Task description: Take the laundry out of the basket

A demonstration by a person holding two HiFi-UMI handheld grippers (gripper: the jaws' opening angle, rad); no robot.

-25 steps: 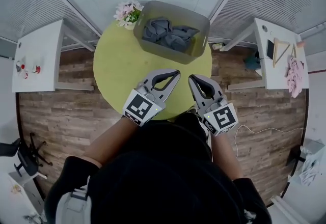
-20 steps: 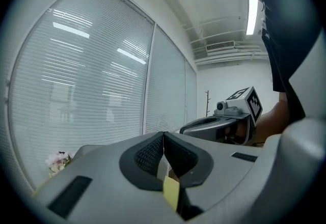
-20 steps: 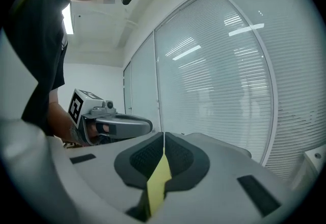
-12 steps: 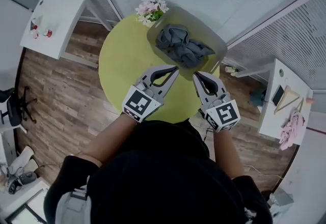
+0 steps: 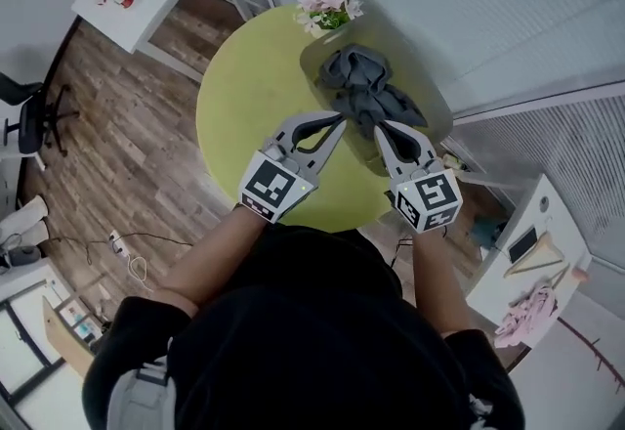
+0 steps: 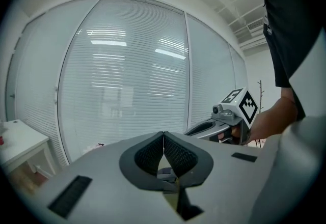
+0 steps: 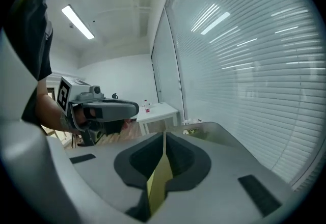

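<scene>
The grey laundry [image 5: 366,91] is seen heaped in the grey basket [image 5: 408,64] at the far edge of the round yellow-green desk [image 5: 249,115], beside a bunch of pink flowers [image 5: 329,6]. The left tongs [image 5: 338,118] and the right tongs [image 5: 380,128] are held side by side over the desk, their tips pointed at the basket. The left tips are shown just beside the near edge of the heap; the right tips are overlapped with it in the head view, though contact cannot be judged there.

Both tongs are pressed together at the tips, with nothing pinched; in the right gripper view only a sliver of yellow desk is seen through the slot behind the meeting tips.

The laundry is shown by the head view alone. In the right gripper view the basket's rim is seen just beyond the tips, with a white desk [image 7: 159,112] farther off and the left tongs at the left; in the left gripper view slatted blinds [image 6: 122,85] are faced, and the right tongs are seen at the right, gripped in a hand [image 6: 231,134].
</scene>
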